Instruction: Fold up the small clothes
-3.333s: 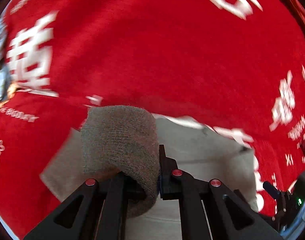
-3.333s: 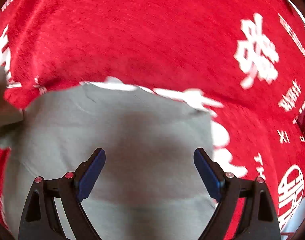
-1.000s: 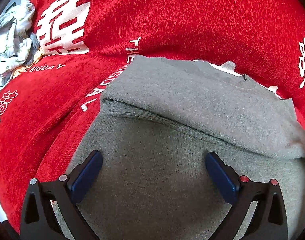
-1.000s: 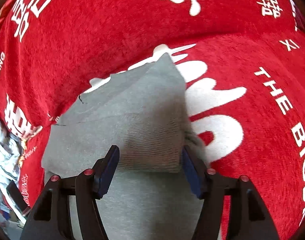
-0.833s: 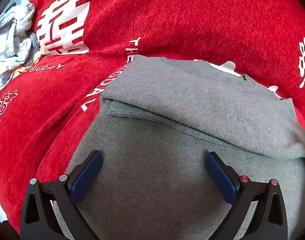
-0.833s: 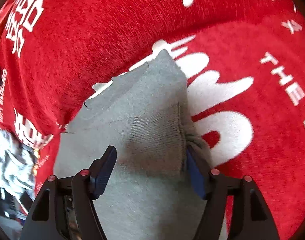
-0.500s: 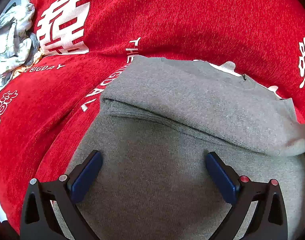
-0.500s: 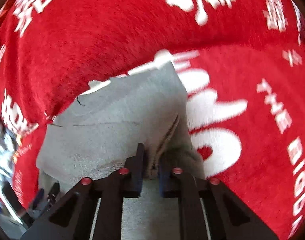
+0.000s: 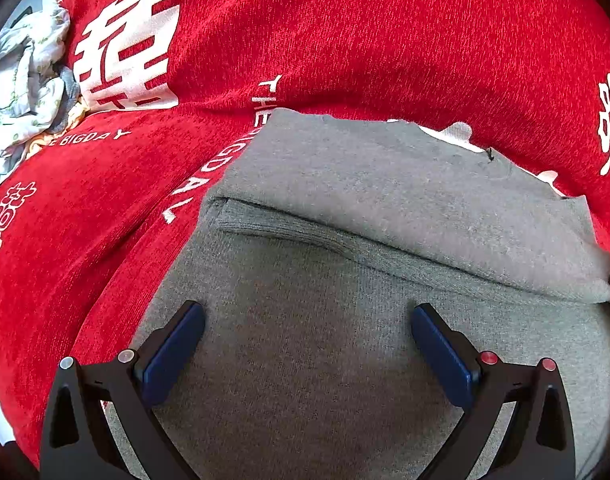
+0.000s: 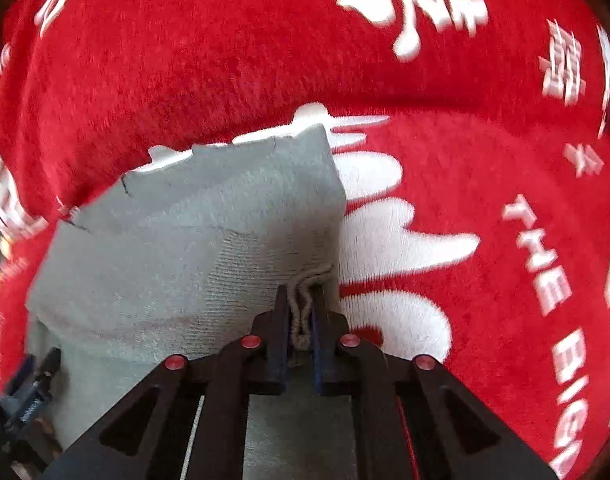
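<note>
A small grey knit garment (image 9: 385, 184) lies on a red blanket (image 9: 345, 40) with white lettering. A fold with a ribbed edge (image 9: 305, 236) runs across it. My left gripper (image 9: 307, 312) is open just above the garment's near part, with only flat cloth under the wide gap between its fingers. In the right wrist view the garment (image 10: 225, 220) shows its right side. My right gripper (image 10: 300, 292) pinches a bunched ribbed edge (image 10: 305, 280) there. Its jaws are opening slightly, and the cloth is still pressed between the pads.
A heap of pale printed clothes (image 9: 21, 92) sits at the far left on the blanket. Red blanket (image 10: 465, 200) spreads out to the right of the garment. A dark piece of gear (image 10: 25, 392) shows at the lower left of the right wrist view.
The right gripper's jaws closed from wide apart onto the garment's ribbed right edge and bunched it. The left gripper, open three seconds ago after holding cloth, has stayed still over the last second.
</note>
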### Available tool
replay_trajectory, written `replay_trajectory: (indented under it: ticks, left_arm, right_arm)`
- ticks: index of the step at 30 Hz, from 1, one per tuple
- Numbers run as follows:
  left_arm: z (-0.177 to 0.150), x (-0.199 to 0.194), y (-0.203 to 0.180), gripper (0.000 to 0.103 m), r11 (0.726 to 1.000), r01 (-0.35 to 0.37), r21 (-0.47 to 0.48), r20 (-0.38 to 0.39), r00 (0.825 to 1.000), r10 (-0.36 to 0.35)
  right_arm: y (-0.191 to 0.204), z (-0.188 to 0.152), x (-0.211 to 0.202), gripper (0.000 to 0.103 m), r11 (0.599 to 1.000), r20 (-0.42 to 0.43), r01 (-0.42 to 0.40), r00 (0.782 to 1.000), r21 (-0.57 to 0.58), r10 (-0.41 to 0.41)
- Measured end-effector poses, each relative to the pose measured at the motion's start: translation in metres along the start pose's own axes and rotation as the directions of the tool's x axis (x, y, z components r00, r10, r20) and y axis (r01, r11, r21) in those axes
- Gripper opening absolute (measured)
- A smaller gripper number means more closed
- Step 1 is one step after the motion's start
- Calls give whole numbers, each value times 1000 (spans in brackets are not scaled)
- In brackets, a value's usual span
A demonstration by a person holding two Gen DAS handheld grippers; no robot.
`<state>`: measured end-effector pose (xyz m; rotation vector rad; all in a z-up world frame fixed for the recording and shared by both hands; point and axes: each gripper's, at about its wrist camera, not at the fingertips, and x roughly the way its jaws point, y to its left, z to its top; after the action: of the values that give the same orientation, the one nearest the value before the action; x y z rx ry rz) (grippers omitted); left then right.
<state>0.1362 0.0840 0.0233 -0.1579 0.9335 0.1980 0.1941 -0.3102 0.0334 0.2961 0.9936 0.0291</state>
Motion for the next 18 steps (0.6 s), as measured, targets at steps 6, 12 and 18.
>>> replay_trajectory:
  ticks: [6, 12, 18]
  left_arm:
    - [0, 0, 1, 103, 1000, -1, 4, -1, 1000, 1]
    - [2, -3, 1, 103, 1000, 10, 19, -31, 999, -9]
    - [-12, -19, 4, 103, 996, 34, 84, -65, 997, -28]
  right_arm:
    - [6, 1, -38, 69, 998, 97, 48, 994, 50, -52]
    - [64, -30, -41, 70, 984, 0, -59, 998, -170, 60]
    - [95, -82, -21, 78, 922, -107, -2, 993, -388, -43]
